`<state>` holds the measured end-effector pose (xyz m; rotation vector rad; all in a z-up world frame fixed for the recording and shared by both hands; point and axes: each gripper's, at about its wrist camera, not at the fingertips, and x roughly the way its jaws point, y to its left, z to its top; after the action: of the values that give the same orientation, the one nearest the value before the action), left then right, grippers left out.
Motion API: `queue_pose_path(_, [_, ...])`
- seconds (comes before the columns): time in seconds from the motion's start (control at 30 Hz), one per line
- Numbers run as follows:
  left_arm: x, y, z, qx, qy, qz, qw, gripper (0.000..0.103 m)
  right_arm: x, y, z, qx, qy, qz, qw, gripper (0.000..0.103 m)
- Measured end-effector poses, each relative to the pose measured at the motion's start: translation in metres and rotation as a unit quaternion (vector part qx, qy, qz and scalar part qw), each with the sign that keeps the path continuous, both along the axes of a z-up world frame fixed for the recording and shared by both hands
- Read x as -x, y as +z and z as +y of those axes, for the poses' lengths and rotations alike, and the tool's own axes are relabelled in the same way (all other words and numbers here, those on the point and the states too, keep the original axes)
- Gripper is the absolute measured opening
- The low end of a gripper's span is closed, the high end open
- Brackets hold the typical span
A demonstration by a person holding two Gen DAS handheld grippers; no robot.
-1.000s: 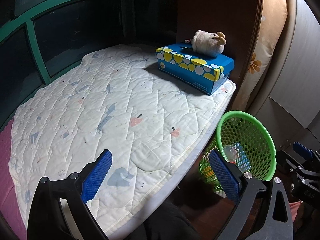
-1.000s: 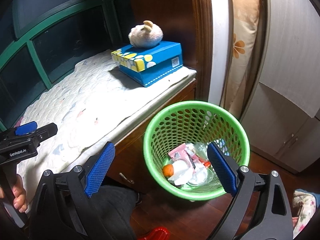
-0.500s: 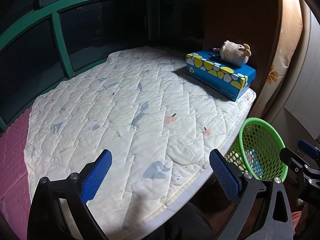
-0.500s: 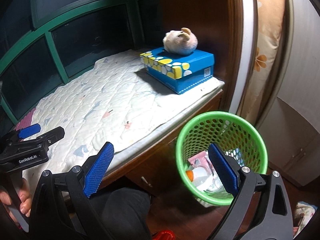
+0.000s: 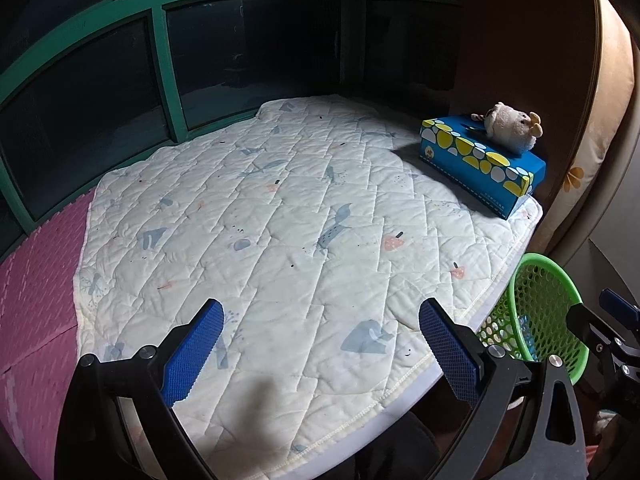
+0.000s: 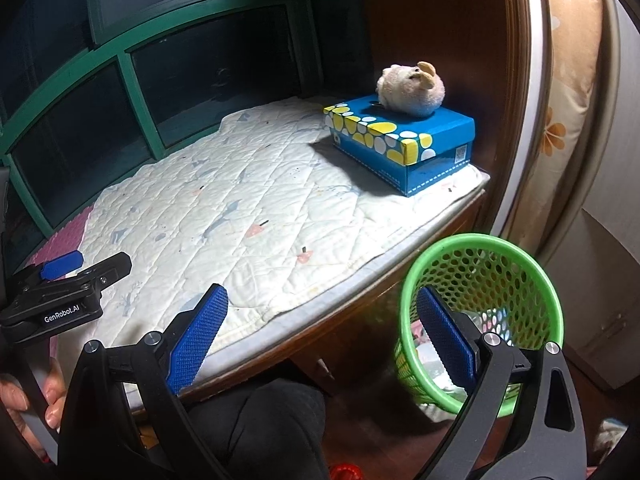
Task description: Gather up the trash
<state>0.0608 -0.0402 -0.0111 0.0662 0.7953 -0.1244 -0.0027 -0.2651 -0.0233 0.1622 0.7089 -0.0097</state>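
Observation:
A green mesh trash basket (image 6: 484,312) stands on the floor beside the padded window seat, with wrappers and trash (image 6: 432,350) inside; its rim also shows in the left wrist view (image 5: 548,308). My left gripper (image 5: 320,354) is open and empty above the quilt's near edge. My right gripper (image 6: 322,340) is open and empty, hovering over the seat's front edge, its right finger in front of the basket. No loose trash shows on the quilt (image 5: 280,220).
A blue tissue box (image 6: 404,142) with a plush toy (image 6: 412,88) on top sits at the quilt's far right corner. Green-framed dark windows (image 5: 168,72) ring the seat. A wooden panel (image 6: 440,40) and a flowered curtain (image 6: 568,120) stand right. My knee (image 6: 260,420) is below.
Both grippers have pulled back and swung left, so the basket now sits further right and lower in both views. Both stayed open and empty.

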Motion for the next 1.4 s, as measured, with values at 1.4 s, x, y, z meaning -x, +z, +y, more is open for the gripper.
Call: queue_pose_path(1.4, [0.010,0.004,0.034,-0.006,0.061,-0.011,0.9980,0.095,-0.006,-0.002,0.022,-0.012,0.025,-0.002,1.000,0.094])
